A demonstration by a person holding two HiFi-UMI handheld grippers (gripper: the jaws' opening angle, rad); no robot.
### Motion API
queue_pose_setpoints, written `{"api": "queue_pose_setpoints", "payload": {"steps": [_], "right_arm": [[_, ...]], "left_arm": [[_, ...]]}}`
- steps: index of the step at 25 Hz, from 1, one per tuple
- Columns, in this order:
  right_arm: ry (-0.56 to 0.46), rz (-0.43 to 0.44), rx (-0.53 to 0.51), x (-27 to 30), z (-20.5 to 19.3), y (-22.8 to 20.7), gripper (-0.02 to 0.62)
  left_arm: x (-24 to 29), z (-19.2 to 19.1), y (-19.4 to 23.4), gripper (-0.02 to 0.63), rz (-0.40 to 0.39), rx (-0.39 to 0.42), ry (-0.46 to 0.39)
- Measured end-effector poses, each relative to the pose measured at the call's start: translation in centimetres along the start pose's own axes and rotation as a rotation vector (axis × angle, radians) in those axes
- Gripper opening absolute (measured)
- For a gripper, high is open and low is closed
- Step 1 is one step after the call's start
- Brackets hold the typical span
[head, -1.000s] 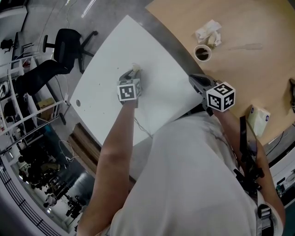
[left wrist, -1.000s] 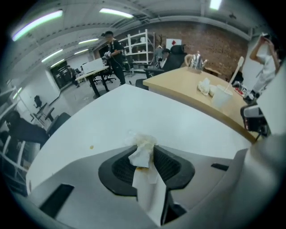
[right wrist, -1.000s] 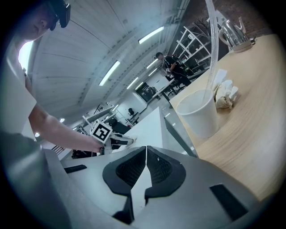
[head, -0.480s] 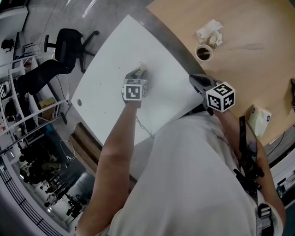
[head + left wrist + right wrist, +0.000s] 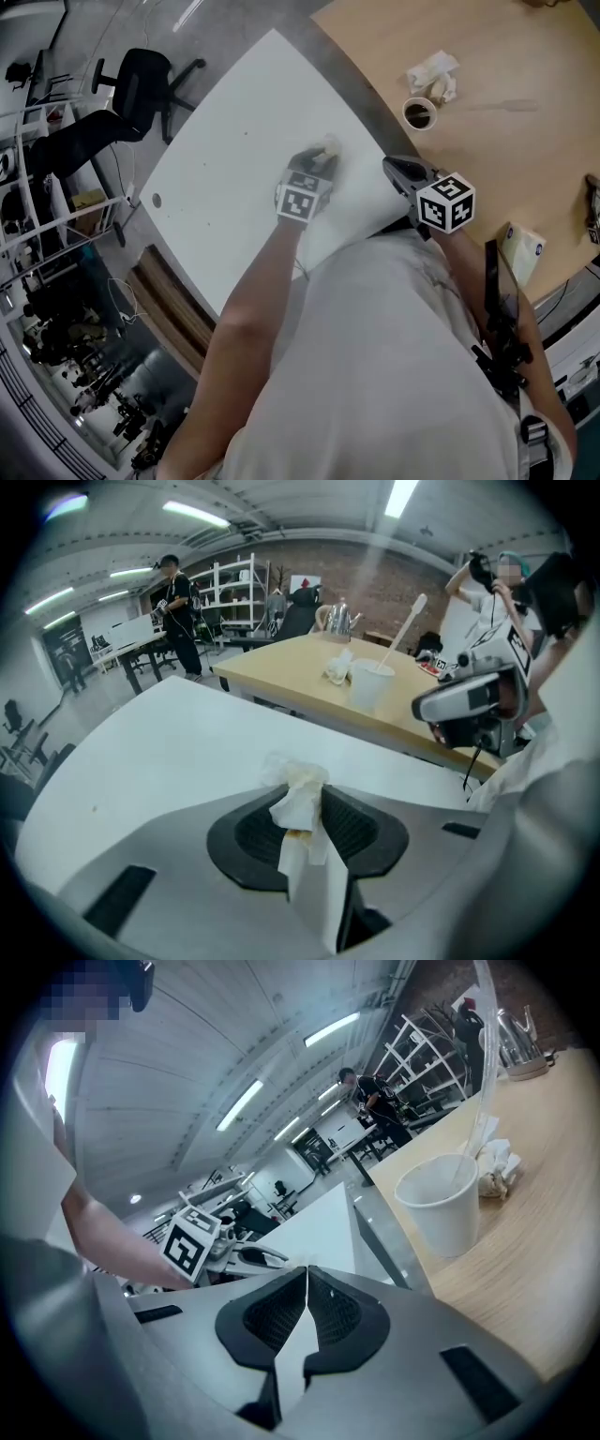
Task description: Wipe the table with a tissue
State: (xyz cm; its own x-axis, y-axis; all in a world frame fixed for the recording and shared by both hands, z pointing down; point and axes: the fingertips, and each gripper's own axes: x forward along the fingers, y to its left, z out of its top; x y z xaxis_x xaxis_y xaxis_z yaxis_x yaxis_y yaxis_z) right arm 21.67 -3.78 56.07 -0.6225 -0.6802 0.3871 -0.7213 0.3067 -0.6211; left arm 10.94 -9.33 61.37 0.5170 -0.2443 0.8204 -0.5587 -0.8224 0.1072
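In the head view, the left gripper (image 5: pixel 322 157) is being held over the white table (image 5: pixel 216 150), pointing toward 1 o'clock, and the tissue (image 5: pixel 330 144) is being carried at its tips, low against the tabletop. The right gripper (image 5: pixel 390 167) is being held at 3 o'clock of the left one, by the white table's edge, pointing toward 10 o'clock. On the wooden table (image 5: pixel 534 131), a paper cup (image 5: pixel 419 113) is standing at 1 o'clock of the right gripper, with a crumpled wad (image 5: pixel 433 73) just beyond it. A tissue pack (image 5: pixel 523 251) is lying at 4 o'clock, near that table's edge.

In the left gripper view, the tissue (image 5: pixel 302 803) is being pinched between the jaws of the left gripper (image 5: pixel 314 808), which are closed on it with only its thickness between the pads. Its bunched end, marked with a small brownish stain, is sticking out past the tips over the white table (image 5: pixel 159 752). The right gripper (image 5: pixel 469 700) is showing at 2 o'clock and the paper cup (image 5: pixel 370 684) at 1 o'clock.

In the right gripper view, the jaws of the right gripper (image 5: pixel 307 1283) are being kept together, tips meeting, with nothing between them. The paper cup (image 5: pixel 441 1204) is standing at 1 o'clock on the wooden table (image 5: pixel 534 1251), the crumpled wad (image 5: pixel 495 1168) just behind it, and the left gripper's marker cube (image 5: pixel 192 1246) is showing at 9 o'clock
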Motion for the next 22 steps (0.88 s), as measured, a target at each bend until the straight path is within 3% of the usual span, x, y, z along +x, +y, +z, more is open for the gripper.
{"api": "queue_pose_setpoints", "payload": {"steps": [9, 22], "right_arm": [[0.041, 0.039, -0.031, 1.2, -0.4, 1.2, 0.017], [0.165, 0.19, -0.11, 5.7, -2.1, 5.6, 0.017]], "left_arm": [[-3.4, -1.0, -4.3, 0.104, -0.021, -0.139, -0.125], [-9.0, -7.1, -0.1, 0.106, 0.16, -0.359, -0.171]]}}
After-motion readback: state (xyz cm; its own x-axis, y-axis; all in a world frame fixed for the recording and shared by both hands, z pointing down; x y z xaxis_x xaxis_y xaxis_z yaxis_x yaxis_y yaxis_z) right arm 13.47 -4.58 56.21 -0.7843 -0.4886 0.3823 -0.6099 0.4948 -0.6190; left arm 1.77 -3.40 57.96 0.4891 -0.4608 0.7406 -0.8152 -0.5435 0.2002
